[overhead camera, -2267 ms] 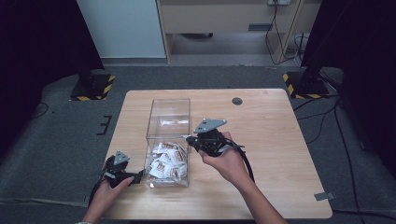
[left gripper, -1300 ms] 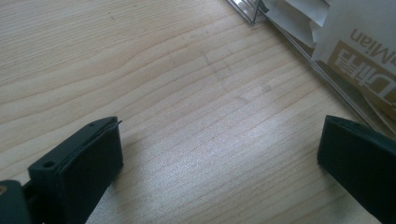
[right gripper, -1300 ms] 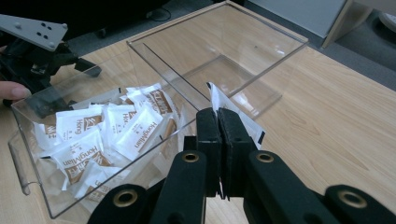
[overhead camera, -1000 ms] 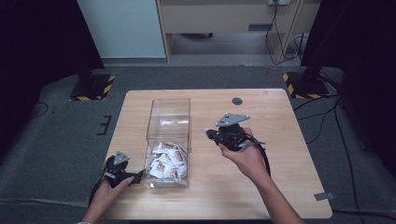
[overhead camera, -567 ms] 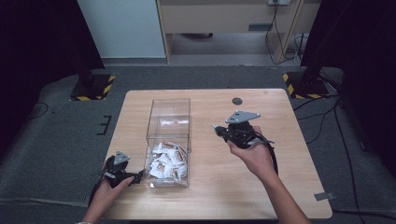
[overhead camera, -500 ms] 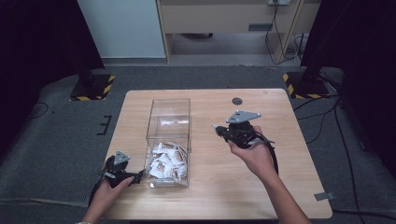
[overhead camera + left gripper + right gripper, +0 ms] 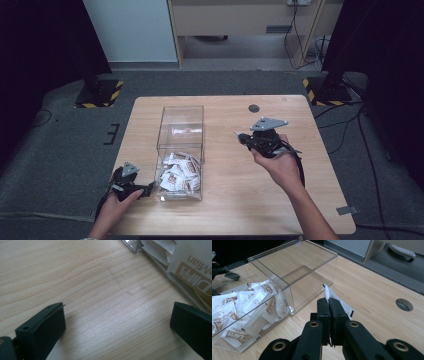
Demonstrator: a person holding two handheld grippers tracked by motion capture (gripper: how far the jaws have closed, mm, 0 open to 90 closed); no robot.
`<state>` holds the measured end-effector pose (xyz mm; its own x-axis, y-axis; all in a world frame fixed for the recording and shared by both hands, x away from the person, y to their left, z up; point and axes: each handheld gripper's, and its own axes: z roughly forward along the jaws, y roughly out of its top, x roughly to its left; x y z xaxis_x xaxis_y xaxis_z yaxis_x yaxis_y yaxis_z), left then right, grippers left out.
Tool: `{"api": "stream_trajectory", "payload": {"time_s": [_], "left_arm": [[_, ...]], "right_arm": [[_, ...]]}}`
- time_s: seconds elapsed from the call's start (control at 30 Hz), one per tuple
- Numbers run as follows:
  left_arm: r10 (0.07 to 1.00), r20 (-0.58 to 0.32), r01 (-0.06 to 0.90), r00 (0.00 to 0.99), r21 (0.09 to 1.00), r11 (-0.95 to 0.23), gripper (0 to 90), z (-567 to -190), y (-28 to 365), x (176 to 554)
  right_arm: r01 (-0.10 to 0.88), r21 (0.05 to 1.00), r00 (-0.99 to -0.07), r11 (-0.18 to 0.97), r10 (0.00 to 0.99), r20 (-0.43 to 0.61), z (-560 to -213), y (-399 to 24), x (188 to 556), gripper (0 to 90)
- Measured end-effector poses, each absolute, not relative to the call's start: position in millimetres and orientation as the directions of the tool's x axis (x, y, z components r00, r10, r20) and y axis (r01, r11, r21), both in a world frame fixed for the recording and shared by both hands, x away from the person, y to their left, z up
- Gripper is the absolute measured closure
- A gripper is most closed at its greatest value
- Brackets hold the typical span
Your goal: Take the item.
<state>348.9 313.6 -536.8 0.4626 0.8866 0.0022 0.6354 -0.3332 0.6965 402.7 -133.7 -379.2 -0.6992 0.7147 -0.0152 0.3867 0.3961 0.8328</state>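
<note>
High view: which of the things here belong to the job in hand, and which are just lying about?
In the job:
- white sachet, pinched in the right gripper
- clear plastic box
- pile of sachets in the box's near end
- left gripper, jaws open, resting by the box

Lying about:
- cable grommet in the wooden table
- striped stand bases on the floor

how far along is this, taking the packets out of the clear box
Just begun, it seems. Done: one packet is out of the clear box, clamped in the shut right gripper above the table. In hand: carrying it off to the right. Left: the pile of packets in the box; the left gripper rests open beside it.
</note>
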Motion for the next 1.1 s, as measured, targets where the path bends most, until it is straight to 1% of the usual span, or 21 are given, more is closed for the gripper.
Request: {"api": "stream_trajectory", "payload": {"time_s": [0.37, 0.83, 1.1], "left_arm": [[0.887, 0.003, 0.635, 0.463, 0.696, -0.334, 0.0, -536.8, 313.6, 348.8], [0.886, 0.003, 0.636, 0.463, 0.696, -0.335, 0.0, -536.7, 313.6, 348.6], [0.886, 0.003, 0.636, 0.463, 0.696, -0.334, 0.0, -536.7, 313.5, 348.6]], "right_arm": [[0.415, 0.828, -0.666, 0.378, 0.746, -0.007, -387.2, -152.2, 406.4, 88.0], [0.45, 0.827, -0.597, 0.337, 0.802, -0.002, -397.8, -183.5, 416.9, 87.9], [0.477, 0.821, -0.563, 0.314, 0.827, 0.012, -410.0, -200.1, 420.6, 87.8]]}}
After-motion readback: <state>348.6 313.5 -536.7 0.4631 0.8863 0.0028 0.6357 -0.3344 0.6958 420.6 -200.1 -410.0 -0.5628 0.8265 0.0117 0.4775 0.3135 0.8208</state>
